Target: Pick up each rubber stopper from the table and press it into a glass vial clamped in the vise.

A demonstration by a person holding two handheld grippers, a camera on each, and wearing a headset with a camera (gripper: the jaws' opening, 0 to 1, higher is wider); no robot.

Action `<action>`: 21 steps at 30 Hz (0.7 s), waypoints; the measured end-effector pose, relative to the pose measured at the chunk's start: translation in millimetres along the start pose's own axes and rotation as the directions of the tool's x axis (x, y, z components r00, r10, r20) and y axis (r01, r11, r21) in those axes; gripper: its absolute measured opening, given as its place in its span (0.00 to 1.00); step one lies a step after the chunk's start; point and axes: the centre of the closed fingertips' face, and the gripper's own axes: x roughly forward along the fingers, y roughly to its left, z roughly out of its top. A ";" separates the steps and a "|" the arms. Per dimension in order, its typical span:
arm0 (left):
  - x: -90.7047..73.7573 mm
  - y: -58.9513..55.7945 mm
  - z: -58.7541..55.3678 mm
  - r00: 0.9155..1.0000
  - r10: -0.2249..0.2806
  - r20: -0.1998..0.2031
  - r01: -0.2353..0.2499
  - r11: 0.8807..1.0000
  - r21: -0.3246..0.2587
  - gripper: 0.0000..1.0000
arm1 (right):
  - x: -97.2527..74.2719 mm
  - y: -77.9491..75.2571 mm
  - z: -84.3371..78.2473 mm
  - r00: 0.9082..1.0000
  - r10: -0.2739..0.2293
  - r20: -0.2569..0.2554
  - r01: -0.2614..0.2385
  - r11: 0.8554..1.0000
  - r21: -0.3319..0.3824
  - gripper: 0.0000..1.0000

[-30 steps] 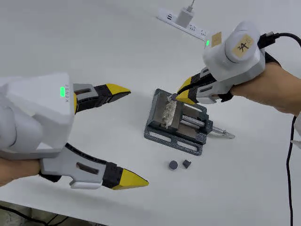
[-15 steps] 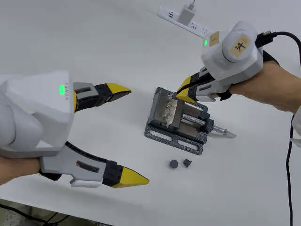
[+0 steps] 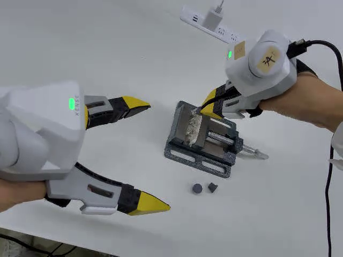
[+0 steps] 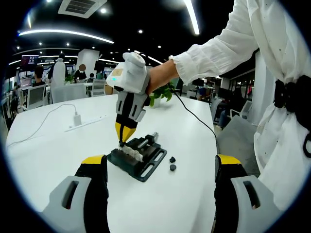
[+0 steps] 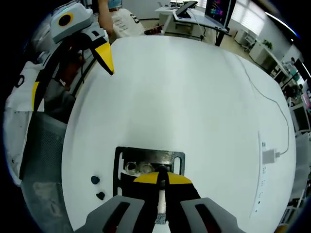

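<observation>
A dark grey vise stands mid-table with clear glass vials clamped in it; the vials show their round mouths in the right gripper view. My right gripper hangs over the vials, its yellow tips shut together at the vise's far end. I cannot tell if anything is held between them. Two dark rubber stoppers lie on the table in front of the vise. My left gripper is open, left of the vise and holding nothing. In the left gripper view, the vise sits ahead between the jaws.
A white power strip with a plugged charger lies at the table's far edge. A black cable runs down the right side. The white table stretches bare to the left and behind the vise.
</observation>
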 end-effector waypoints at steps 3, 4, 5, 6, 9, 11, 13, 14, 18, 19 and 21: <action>0.1 0.4 0.2 1.000 0.001 0.000 -0.001 1.000 0.001 0.90 | 0.6 1.4 0.3 1.000 -0.009 -0.008 0.009 1.000 -0.007 0.00; 0.2 0.5 0.5 1.000 0.001 0.002 -0.001 1.000 0.001 0.90 | 0.7 1.5 0.1 1.000 -0.012 -0.010 0.012 1.000 -0.009 0.00; 0.3 0.7 1.0 1.000 0.002 0.004 -0.002 1.000 0.001 0.90 | 1.2 -0.2 -1.0 1.000 -0.013 -0.011 0.013 1.000 -0.012 0.00; 0.4 0.7 1.4 1.000 0.001 0.005 -0.001 1.000 0.001 0.90 | 1.3 -0.8 -1.2 1.000 -0.013 -0.011 0.013 1.000 -0.004 0.00; 0.4 1.1 0.9 1.000 0.002 0.003 -0.002 1.000 -0.001 0.89 | 2.2 -1.2 -2.2 1.000 -0.007 -0.005 0.007 1.000 0.012 0.00; 0.0 1.4 0.8 1.000 0.004 0.006 -0.004 1.000 -0.002 0.89 | 2.8 -0.8 -1.6 1.000 -0.009 -0.008 0.009 1.000 0.010 0.00; -0.4 1.5 0.5 1.000 0.005 0.008 -0.005 1.000 -0.006 0.89 | 2.9 0.7 -0.1 1.000 -0.008 -0.012 0.008 1.000 0.008 0.00; -0.5 1.6 -0.3 1.000 0.006 0.006 -0.006 1.000 -0.005 0.89 | 2.7 1.3 0.9 1.000 -0.003 -0.014 0.003 1.000 0.016 0.00; -0.2 1.7 -0.8 1.000 0.005 0.005 -0.005 1.000 -0.007 0.89 | 3.9 1.8 2.2 1.000 0.005 -0.027 -0.005 1.000 0.011 0.00; -0.1 1.9 -0.6 1.000 0.006 0.006 -0.006 1.000 -0.006 0.89 | 4.1 1.6 2.1 0.999 0.006 -0.034 -0.006 1.000 0.003 0.00; -0.1 2.7 0.1 1.000 0.008 0.009 -0.008 1.000 -0.010 0.89 | 3.6 3.2 3.2 0.999 0.010 -0.045 -0.010 1.000 0.003 0.00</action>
